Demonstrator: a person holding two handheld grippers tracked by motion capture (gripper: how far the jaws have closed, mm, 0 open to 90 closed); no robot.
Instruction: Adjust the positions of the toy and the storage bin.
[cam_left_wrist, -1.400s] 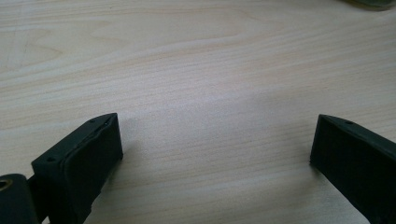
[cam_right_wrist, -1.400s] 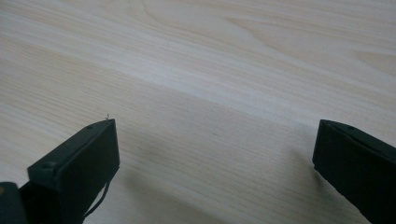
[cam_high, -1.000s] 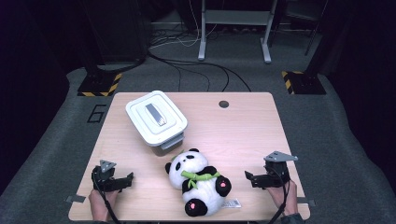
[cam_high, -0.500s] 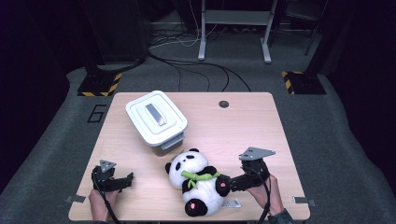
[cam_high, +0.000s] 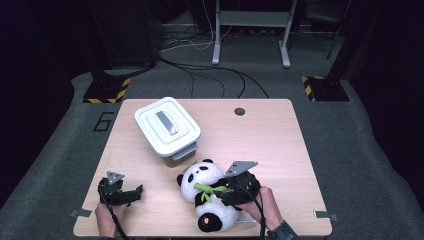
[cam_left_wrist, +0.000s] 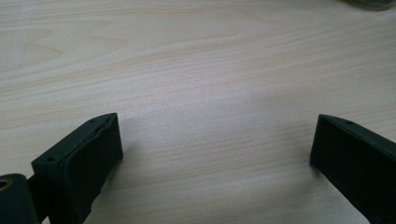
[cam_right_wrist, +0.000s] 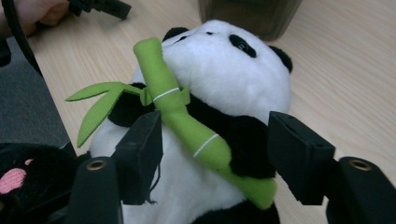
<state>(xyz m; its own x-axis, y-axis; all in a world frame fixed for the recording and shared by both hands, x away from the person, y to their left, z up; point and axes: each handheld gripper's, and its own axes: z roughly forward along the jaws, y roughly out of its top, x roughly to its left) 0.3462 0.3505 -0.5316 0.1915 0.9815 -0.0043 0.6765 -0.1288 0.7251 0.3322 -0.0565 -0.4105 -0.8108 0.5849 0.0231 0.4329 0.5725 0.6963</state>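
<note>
The toy panda (cam_high: 210, 197) lies on its back near the front edge of the counter (cam_high: 270, 145), at about 6 o'clock from the counter's middle. It hugs a green bamboo stick (cam_right_wrist: 187, 121) across its chest.

A second ago the right gripper (cam_high: 235, 192) was off to the side at 3 o'clock from the panda. Now it has slid in and sits right over the panda's tummy. In the right gripper view its jaws are wide open, one on each side of the bamboo stick and the black arm, and they are not squeezing yet. This looks like the start of a grab, so closing the jaws should come next.

The left gripper (cam_high: 120, 192) has not moved. It rests at 9 o'clock from the panda, well apart from it, jaws wide open over bare wood and holding nothing.

At 11 o'clock from the panda, just beside its head, stands a white plastic box (cam_high: 167, 127) with its lid on.
</note>
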